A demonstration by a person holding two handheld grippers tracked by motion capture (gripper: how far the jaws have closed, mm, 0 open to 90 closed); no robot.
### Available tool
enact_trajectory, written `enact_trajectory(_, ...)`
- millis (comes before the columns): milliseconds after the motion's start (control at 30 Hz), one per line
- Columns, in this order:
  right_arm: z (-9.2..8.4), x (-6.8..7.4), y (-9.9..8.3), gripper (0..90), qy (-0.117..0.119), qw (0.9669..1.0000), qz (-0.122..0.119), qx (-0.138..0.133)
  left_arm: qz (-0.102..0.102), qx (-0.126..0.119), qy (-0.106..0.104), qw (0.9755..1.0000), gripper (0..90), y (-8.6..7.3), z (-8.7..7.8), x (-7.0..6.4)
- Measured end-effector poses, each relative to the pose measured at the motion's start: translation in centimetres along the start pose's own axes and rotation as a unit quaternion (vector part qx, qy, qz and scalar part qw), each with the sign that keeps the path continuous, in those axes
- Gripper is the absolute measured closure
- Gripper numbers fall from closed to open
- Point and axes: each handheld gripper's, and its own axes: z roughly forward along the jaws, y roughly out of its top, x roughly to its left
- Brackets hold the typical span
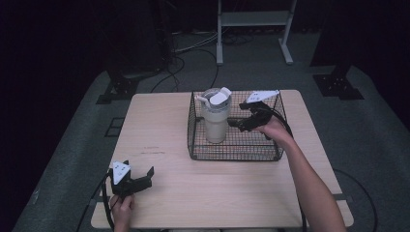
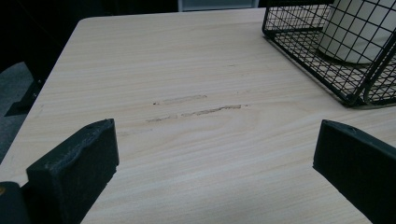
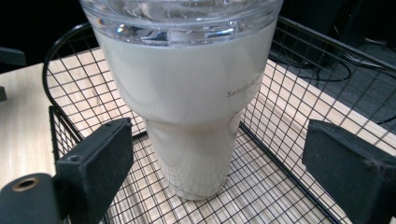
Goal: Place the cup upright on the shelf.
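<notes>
Black jaws of the right gripper (image 3: 215,158) stand spread wide on either side of a cream tumbler (image 3: 187,107), touching neither flank; clear room shows between each pad and the cup. Seen from above, the right gripper (image 1: 244,121) reaches in over the right side of a black wire basket (image 1: 235,153), the hand (image 1: 273,128) just above its rim.

Upright in the left half of the basket stands the tumbler (image 1: 214,121), near the middle of a pale wooden table (image 1: 193,193). Its body is creamy white and narrows toward the base; a clear lid (image 1: 216,98) caps it, with a white flap raised. Small grey lettering on its side is cut off and too faint to read fully. In the right gripper view the lid's top runs off the frame.

At the near left corner of the table, the left gripper (image 1: 140,179) hovers with its jaws apart, holding nothing, well away from the basket. From the left gripper (image 2: 215,172) view, bare wood with a few dark scuff marks (image 2: 196,107) lies open ahead, and the basket's corner (image 2: 355,98) sits at far right.

Beyond the table's far edge, cables (image 1: 193,48) and stand legs fade into darkness.
</notes>
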Motion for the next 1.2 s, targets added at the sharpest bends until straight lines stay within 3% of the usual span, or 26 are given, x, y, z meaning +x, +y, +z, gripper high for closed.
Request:
enact_trajectory(500,-2.8,0.8,0.2,8.4,-0.008,0.9999,-0.008,-0.004,0.002,0.000,0.001,1.0000,0.0,0.0,0.1,0.0)
enact_trajectory(1200,-6.2,2.5,-1.8,8.4,0.003,0.9999,-0.012,0.003,0.008,0.004,0.004,1.0000,0.0,0.0,0.1,-0.1)
